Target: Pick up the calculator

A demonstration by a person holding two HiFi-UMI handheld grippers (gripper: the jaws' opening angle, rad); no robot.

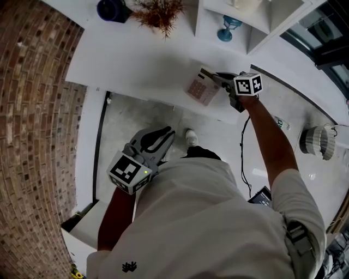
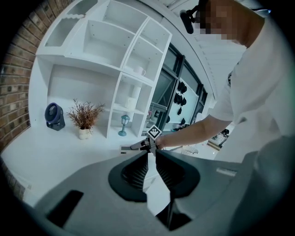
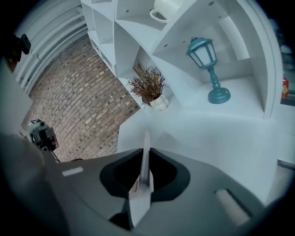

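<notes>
1. The right gripper (image 1: 219, 79) is at the upper right of the head view, reaching over the white counter (image 1: 136, 60)
2. Its jaws are clamped on the calculator (image 1: 203, 87), which sticks out from the tips toward the left of the frame, keys facing up
3. In the right gripper view the calculator (image 3: 139, 196) is edge-on, a thin upright sliver pinched between the two pads of the right gripper (image 3: 146, 159)
4. In the left gripper view the calculator (image 2: 129, 149) pokes out roughly level from the right gripper (image 2: 144, 146), near the frame's middle
5. The left gripper (image 1: 167, 134) is at the lower left of centre in the head view, over the floor and well apart from the calculator
6. Its jaws are drawn together with only a thin slit between the pads, and nothing is held in the left gripper (image 2: 151, 154)
7. A plant (image 1: 159, 12) and a dark fan (image 1: 112, 9) are on the counter along the top edge of the head view
8. A teal lamp (image 1: 228, 27) is in a shelf compartment at the upper right
9. A brick wall (image 1: 32, 109) fills the left side of the head view
</notes>
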